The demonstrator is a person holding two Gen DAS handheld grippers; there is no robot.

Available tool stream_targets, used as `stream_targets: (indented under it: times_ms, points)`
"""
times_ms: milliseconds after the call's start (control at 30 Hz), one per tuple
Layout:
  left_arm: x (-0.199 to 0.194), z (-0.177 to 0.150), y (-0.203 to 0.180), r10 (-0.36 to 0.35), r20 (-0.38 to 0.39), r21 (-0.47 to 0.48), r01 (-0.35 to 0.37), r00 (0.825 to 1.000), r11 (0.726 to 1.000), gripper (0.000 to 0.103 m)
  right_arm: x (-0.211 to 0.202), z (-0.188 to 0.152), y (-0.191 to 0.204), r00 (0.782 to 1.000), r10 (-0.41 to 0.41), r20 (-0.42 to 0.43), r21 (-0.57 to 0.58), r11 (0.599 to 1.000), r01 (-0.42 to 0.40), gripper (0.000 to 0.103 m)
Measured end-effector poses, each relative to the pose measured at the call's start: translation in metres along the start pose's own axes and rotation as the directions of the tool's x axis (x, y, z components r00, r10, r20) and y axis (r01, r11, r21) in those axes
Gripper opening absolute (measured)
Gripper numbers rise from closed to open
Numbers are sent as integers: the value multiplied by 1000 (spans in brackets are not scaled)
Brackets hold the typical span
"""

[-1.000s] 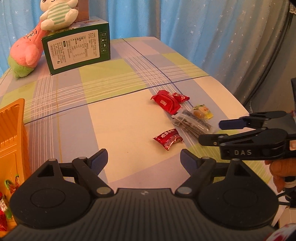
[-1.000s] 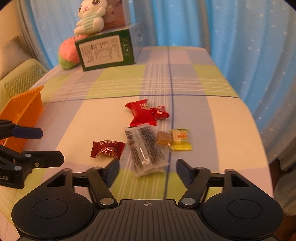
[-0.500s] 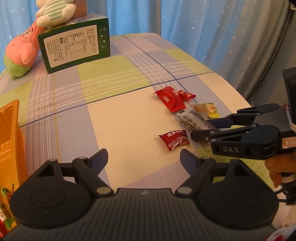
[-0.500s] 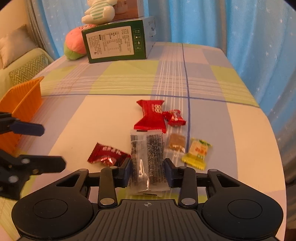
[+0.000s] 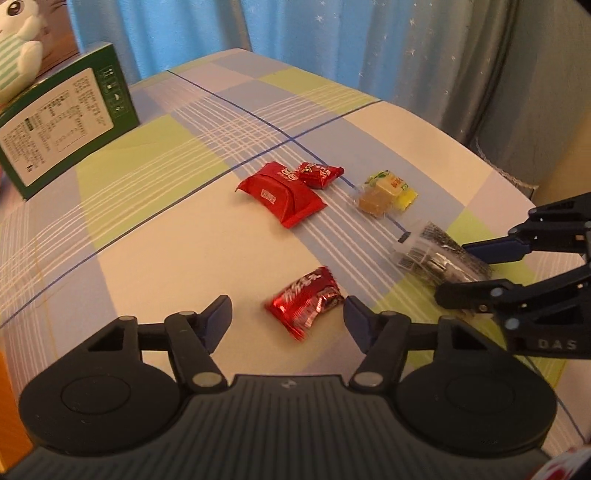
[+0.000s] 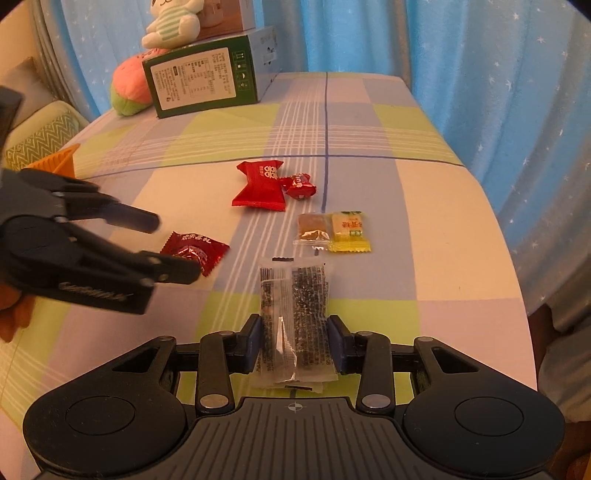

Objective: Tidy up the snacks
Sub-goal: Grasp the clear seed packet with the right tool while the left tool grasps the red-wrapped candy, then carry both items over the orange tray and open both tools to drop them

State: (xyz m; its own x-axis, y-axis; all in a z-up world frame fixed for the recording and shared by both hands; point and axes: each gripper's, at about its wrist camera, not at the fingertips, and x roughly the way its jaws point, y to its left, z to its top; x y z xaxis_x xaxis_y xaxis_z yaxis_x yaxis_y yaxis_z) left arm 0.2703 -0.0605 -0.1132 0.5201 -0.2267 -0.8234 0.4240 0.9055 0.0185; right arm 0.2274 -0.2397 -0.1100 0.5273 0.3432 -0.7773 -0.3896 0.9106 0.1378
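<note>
A green carton (image 6: 205,77) with a white printed label stands at the far end of the desk (image 6: 424,206), which wears a checked cloth of green, lilac and cream. A white plush rabbit in a striped top (image 6: 173,22) sits on the carton before a pale box (image 6: 231,13). A pink and green plush toy (image 6: 130,86) lies just beside it. Blue star-dotted curtains (image 6: 480,74) hang behind; a patterned cushion (image 6: 40,129) shows at left

The right hand-held gripper (image 6: 294,341) is closed on a clear packet of dark snack (image 6: 293,321), its fingers pressing both sides. On the checked desk (image 6: 424,206), the left hand-held gripper (image 6: 173,247) stands open around a dark red candy (image 6: 194,252). Beyond lie a red wrapper (image 6: 260,185), a brown sweet (image 6: 313,229) and a yellow sweet (image 6: 348,232).
</note>
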Motion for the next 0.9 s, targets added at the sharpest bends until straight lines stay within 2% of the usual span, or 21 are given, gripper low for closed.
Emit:
stream_targets:
  times_ms: [67,167,233,433,633,700,900]
  points:
    - [4,2,1,-7,-1,8,7,1000,1000,63,0,-1,0,1000,0,4,2,1000,0,38]
    - [6,5,5,-28,-3,7,28,1000,1000,55,1,0,0,1000,1,7,2,1000,-1,39]
    - [5,7,6,-37,-5,-3,36,999,999,44,2,0,0,1000,1,11,10,1000,-1,40]
    - [1,5,2,-35,-8,-16,35,999,999,23,5,3,2,1000,-12,20,11,1000,12,43]
    - [-5,-1,-1,-15,0,-51,15,1000,999,22,8,4,5,999,-27,32,10,1000,26,42]
    - [-10,-4,1,-13,8,-80,14,1000,997,21,8,5,6,999,-37,23,10,999,37,39]
    - [-36,-17,4,-11,32,-172,16,999,985,21,-6,6,10,999,-32,23,20,999,31,38]
